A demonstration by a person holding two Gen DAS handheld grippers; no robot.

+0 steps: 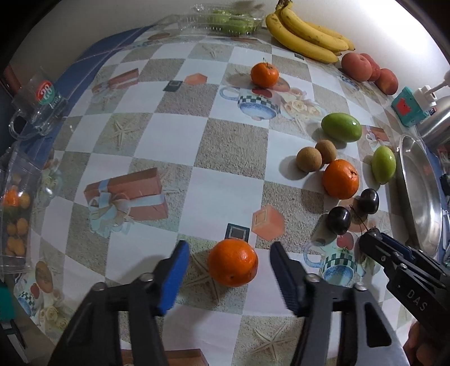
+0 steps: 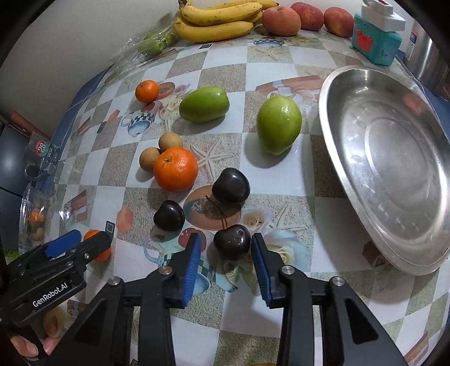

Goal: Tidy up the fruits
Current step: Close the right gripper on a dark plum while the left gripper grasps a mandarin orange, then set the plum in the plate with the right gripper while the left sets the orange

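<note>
My left gripper (image 1: 228,263) is open with an orange (image 1: 233,262) on the table between its blue pads, not gripped. My right gripper (image 2: 226,252) is open around a dark cherry (image 2: 232,242) near its fingertips. Two more cherries (image 2: 230,185) (image 2: 168,215) lie just beyond. A second orange (image 2: 175,169), two brown longans (image 2: 150,158), two green fruits (image 2: 279,124) (image 2: 203,104) and a small tangerine (image 2: 146,90) lie further out. The steel plate (image 2: 351,118) stands empty to the right.
Bananas (image 2: 216,19) and peaches (image 2: 281,20) line the back wall, beside a clear box of green fruit (image 1: 230,19). A teal box (image 2: 375,39) and steel pot stand at back right. A glass mug (image 1: 39,104) and plastic fruit box (image 1: 14,214) sit at left.
</note>
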